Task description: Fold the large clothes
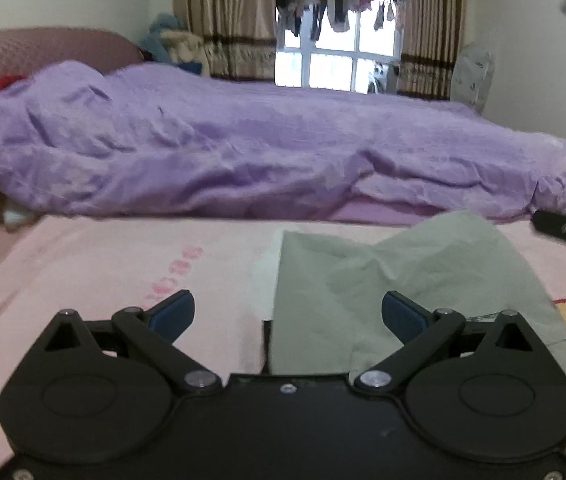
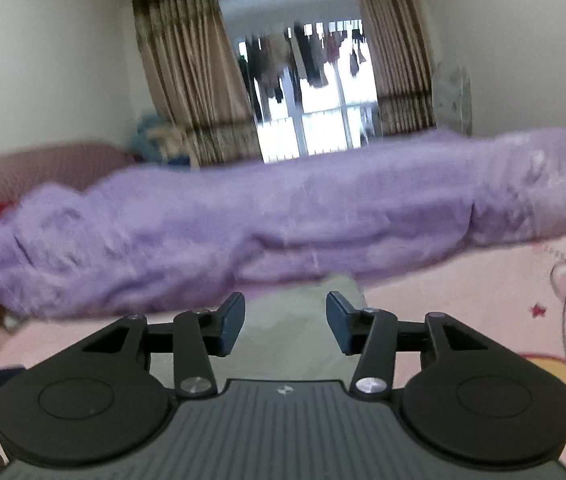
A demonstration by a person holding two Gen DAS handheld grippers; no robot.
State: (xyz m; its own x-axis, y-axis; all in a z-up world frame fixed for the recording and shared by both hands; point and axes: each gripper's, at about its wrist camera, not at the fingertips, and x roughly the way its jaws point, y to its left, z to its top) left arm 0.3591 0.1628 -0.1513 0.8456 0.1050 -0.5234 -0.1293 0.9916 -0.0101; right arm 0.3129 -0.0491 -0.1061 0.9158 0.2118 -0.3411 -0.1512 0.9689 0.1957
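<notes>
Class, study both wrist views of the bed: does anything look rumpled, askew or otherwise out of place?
Yes. The grey-green garment on the pink sheet is not flat: its far edge is bunched into a raised hump with creases. Behind it the purple quilt lies in a rumpled heap across the bed. Both grippers, left and right, are open and hold nothing.

Pink bed [image 1: 103, 264]: grey-green garment [image 1: 423, 276], purple quilt [image 1: 243, 144].
</notes>
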